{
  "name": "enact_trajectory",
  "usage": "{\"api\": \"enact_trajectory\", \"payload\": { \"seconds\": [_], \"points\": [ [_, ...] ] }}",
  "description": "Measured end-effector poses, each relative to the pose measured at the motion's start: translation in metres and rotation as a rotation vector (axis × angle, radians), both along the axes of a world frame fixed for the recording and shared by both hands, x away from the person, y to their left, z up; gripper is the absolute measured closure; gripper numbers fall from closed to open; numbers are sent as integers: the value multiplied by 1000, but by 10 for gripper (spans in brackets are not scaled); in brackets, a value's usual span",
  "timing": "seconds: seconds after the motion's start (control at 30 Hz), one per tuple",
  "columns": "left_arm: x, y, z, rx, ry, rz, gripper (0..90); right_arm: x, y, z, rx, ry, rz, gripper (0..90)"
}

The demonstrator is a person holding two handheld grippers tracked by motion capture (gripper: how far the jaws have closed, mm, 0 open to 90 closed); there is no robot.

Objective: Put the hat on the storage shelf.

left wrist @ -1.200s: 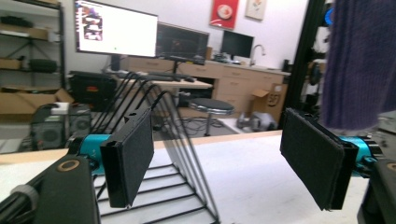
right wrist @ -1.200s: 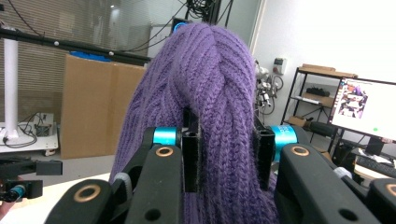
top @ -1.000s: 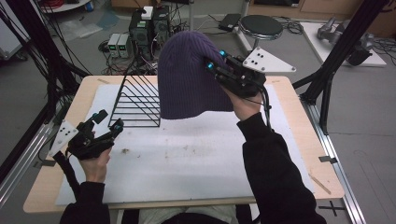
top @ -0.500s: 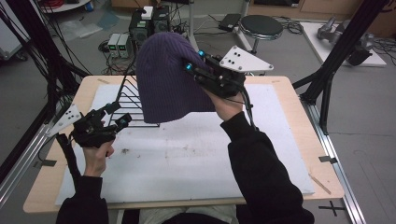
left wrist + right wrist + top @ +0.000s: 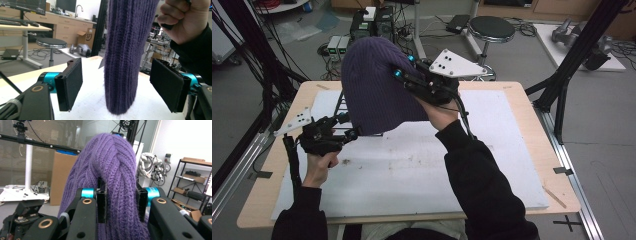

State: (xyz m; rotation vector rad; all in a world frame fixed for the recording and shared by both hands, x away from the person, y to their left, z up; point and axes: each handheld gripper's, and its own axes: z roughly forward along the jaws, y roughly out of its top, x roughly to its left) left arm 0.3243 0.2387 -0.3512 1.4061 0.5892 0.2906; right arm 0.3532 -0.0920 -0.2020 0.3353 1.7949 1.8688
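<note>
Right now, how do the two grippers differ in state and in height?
The right gripper is shut on the purple hat, a fold of knit pinched between its fingers; the left gripper is open, its fingers apart on both sides of the hanging hat without touching it. The right gripper is raised above the table; the left sits low, near the white mat. Both are black with teal joints.
</note>
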Motion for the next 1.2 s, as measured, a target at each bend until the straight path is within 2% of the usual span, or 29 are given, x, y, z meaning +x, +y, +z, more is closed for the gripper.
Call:
{"api": "enact_trajectory", "payload": {
  "seconds": [0.1,0.17,0.23,0.33,0.37,0.47,0.5,0.53,0.57,0.6,0.67,0.73,0.8,0.97,1.13,1.2],
  "points": [
    [1,-2,-1,1,2,-9,278,-1,2,0,1,1,8,717],
    [1,-2,-1,3,3,-15,337,-2,5,-1,6,7,19,716],
    [1,-3,-2,5,2,-22,354,-1,6,-1,4,4,23,716],
    [2,-4,-3,23,2,-36,444,-3,10,-3,2,12,31,716],
    [2,-4,-3,25,4,-37,444,-3,10,-3,2,12,31,716],
    [3,-3,-4,31,9,-43,544,-3,12,-4,-6,13,34,715],
    [3,-2,-4,34,8,-42,610,-3,12,-5,-9,15,35,715],
    [3,-2,-4,38,7,-44,610,-3,12,-5,-9,15,35,715],
    [3,-1,-4,42,3,-42,678,-2,13,-6,-12,16,35,715],
    [2,0,-5,44,-1,-40,678,-2,13,-6,-12,16,35,715],
    [2,1,-5,52,-11,-38,767,-1,13,-7,-11,21,31,714],
    [2,3,-5,53,-17,-35,780,-1,13,-7,-10,27,30,714],
    [2,4,-5,62,-23,-18,798,0,13,-8,-12,32,25,714],
    [4,15,-2,58,-27,70,806,3,15,-9,-13,30,18,713],
    [10,37,4,-1,-31,141,814,10,26,-13,-16,50,4,711],
    [14,44,6,-7,-32,155,814,12,28,-13,-18,54,1,710]
  ]
}}
